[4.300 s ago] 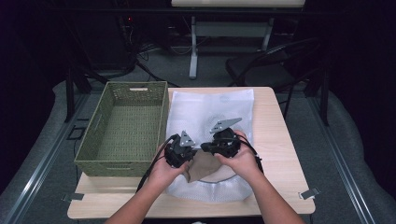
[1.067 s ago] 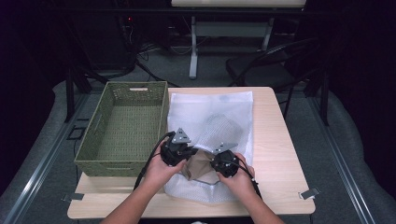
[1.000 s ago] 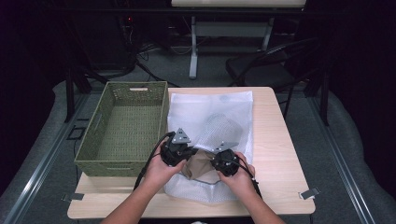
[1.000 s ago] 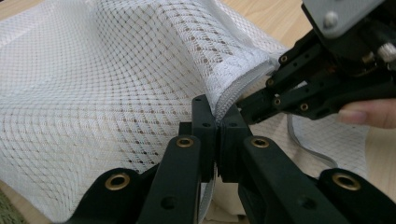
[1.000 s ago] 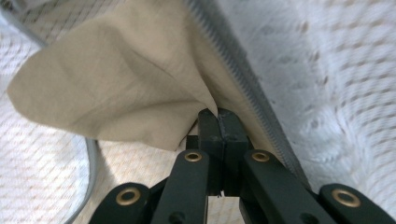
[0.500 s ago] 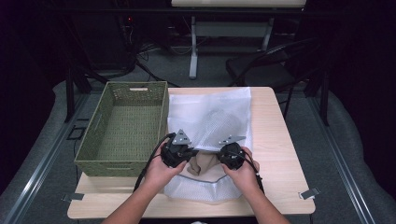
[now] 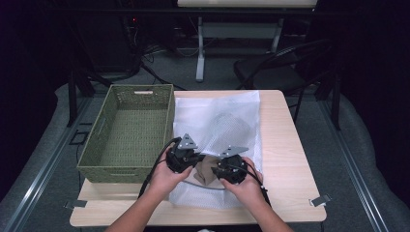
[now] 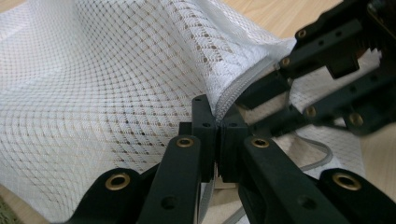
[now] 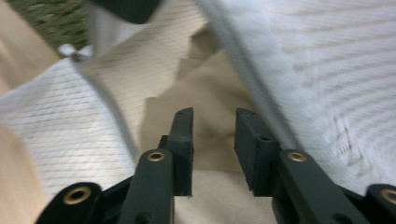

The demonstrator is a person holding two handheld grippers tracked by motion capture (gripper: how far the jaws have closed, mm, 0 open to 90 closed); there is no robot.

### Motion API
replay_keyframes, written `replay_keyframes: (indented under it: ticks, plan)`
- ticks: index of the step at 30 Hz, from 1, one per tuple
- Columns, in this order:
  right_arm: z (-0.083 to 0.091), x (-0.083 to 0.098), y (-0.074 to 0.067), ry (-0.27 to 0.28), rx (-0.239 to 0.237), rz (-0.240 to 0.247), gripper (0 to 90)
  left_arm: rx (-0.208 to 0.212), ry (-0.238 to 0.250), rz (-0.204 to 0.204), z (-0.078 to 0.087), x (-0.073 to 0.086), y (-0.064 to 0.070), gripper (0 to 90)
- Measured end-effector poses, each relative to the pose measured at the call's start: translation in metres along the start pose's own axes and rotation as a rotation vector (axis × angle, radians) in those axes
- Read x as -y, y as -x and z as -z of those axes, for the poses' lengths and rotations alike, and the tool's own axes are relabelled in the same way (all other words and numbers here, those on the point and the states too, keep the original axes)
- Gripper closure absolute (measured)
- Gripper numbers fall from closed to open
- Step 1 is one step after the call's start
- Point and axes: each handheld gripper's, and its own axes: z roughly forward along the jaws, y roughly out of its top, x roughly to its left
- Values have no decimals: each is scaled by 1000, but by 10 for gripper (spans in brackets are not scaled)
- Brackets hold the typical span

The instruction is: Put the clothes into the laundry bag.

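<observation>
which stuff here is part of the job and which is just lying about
In the job:
- white mesh bag
- tan cloth at its mouth
- left gripper, shut on the bag's zipper edge
- right gripper, open over the cloth

Lying about:
- green basket
- chair

High view: fixed cam above person's side, facing fwd & down, takes in whole worktop (image 7: pixel 285 145). Left claw (image 8: pixel 217 128) view: rides the claw, v. close, looks along its jaws at the mesh bag (image 8: pixel 116 79). Right claw (image 9: pixel 212 126) view: same setup, close, blurred. All 3 share the bag's near edge.
</observation>
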Motion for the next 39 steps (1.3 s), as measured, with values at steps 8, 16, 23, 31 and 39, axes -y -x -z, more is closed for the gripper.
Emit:
replay_keyframes:
  ticks: [8, 16, 23, 31, 39]
  plan:
    - [-18, 5, -14, -59, -46, 31, 593, -4, -4, 14, -1, 2, -3, 867]
    - [-27, 7, -21, -90, -53, 36, 540, 1, -11, 22, -5, 4, -5, 868]
    - [-33, 9, -27, -103, -53, 63, 511, -8, -12, 24, -6, 6, -7, 869]
    - [-43, 15, -29, -144, -20, 105, 575, -35, -17, 30, -7, 7, -6, 869]
    - [-43, 15, -22, -136, -63, 78, 783, -11, -13, 29, -7, 7, -7, 873]
